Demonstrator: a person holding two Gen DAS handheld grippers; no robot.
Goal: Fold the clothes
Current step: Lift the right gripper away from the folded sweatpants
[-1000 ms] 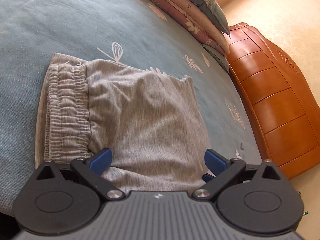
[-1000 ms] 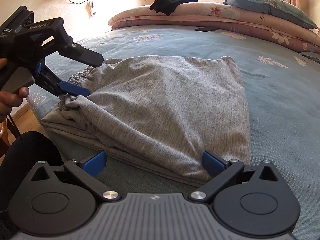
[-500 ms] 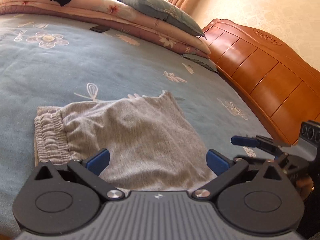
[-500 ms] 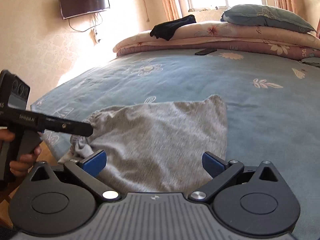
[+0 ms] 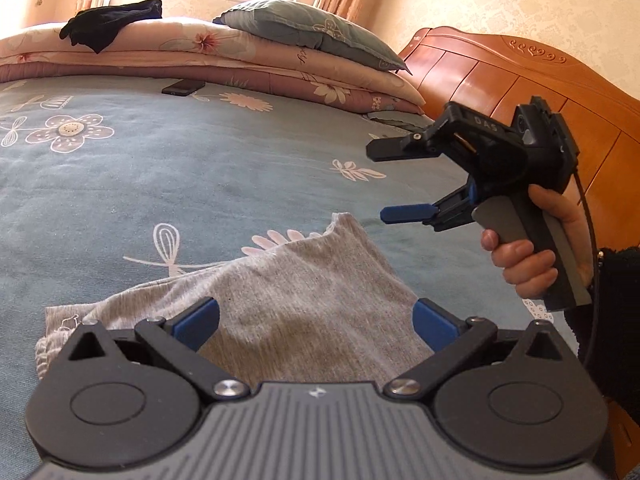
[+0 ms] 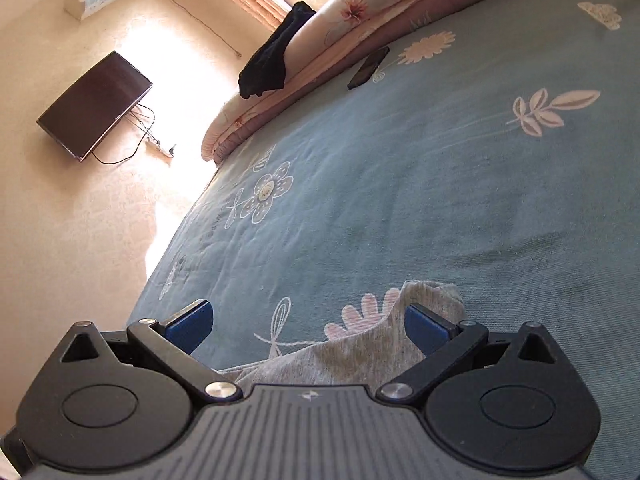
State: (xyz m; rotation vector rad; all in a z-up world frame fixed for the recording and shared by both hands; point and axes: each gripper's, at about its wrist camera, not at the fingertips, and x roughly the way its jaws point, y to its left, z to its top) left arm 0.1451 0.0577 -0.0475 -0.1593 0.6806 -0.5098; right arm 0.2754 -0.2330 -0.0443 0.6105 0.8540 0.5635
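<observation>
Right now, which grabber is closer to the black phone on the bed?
Probably the right gripper: it hangs open in the air beyond the grey clothes, toward the phone. The left gripper sits back over them.

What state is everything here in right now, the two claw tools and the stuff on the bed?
left gripper: open, empty
right gripper: open, empty, above the bed
grey garment: folded, lying on the bed
black cloth: draped over the quilts
phone: lying flat
TV: off

a blue-green flowered bed (image 5: 208, 168) is carrying a folded grey garment (image 5: 304, 312) near its front edge, a dark phone (image 5: 183, 87) toward the far edge, and stacked quilts (image 5: 224, 60) lying along that far edge.
</observation>
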